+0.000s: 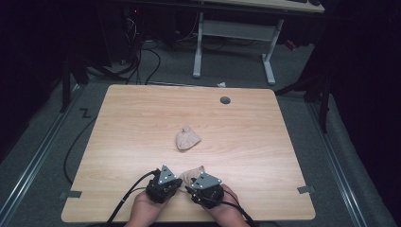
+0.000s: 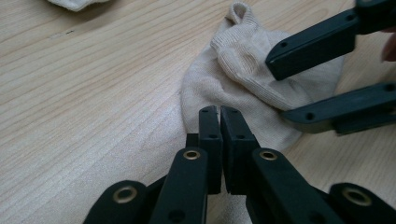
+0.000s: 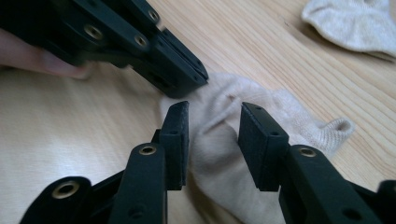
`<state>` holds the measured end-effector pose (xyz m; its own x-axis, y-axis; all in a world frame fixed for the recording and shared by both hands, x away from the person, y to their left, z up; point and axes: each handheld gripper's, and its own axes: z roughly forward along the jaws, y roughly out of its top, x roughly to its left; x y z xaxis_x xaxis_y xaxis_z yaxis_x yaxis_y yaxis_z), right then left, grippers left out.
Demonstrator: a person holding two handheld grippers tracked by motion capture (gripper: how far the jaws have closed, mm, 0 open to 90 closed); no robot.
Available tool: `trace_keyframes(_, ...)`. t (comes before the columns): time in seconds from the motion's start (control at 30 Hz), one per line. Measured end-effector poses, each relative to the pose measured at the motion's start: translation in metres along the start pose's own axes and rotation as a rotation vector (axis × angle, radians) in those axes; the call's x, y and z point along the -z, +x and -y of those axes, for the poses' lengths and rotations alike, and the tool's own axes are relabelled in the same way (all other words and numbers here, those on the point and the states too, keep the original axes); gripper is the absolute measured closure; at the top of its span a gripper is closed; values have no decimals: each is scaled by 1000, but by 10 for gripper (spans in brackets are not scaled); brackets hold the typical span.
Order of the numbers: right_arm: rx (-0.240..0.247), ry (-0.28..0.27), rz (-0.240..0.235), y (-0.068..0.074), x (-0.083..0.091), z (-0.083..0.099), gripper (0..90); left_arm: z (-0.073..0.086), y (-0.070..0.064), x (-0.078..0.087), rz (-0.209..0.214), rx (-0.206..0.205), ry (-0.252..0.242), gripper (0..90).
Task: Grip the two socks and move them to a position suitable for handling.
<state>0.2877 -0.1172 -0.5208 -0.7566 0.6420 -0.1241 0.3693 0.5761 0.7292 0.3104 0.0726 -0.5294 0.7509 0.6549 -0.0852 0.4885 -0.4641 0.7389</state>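
Near sock (image 1: pixel 193 173), a beige ankle sock lying crumpled on the wooden table (image 1: pixel 142 123) at its near edge, between the two hand-held grippers. In the high view the left gripper (image 1: pixel 177 182) and the right gripper (image 1: pixel 188 188) converge on the sock from either side, each held in a hand (image 1: pixel 146 210) entering from below. In the left gripper view the sock (image 2: pixel 243 84) lies flat ahead of the left gripper (image 2: pixel 219 112), whose jaws are pressed almost together with only a thin slit between them; their tips sit over the near edge of the fabric, but whether any cloth is pinched cannot be told. The right gripper's jaws cross the sock from the upper right, parted. In the right gripper view the right gripper (image 3: pixel 212 116) holds its jaws moderately apart, with a raised fold of the sock (image 3: pixel 219 140) between them; the pads (image 3: pixel 254 135) do not visibly clamp it. A second sock (image 1: pixel 187 138) lies near the table centre, well apart.
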Motion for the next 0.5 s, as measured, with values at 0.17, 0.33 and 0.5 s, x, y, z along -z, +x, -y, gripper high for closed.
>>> trace_keyframes(0.17,-12,0,15,-4,2,1,848,0,0,0,1,-1,1,873)
trace_keyframes(0.33,-27,-25,32,-8,9,2,854,0,0,1,4,-2,3,873)
trace_keyframes(0.5,-61,-66,83,-21,24,8,853,0,0,0,0,-5,3,873)
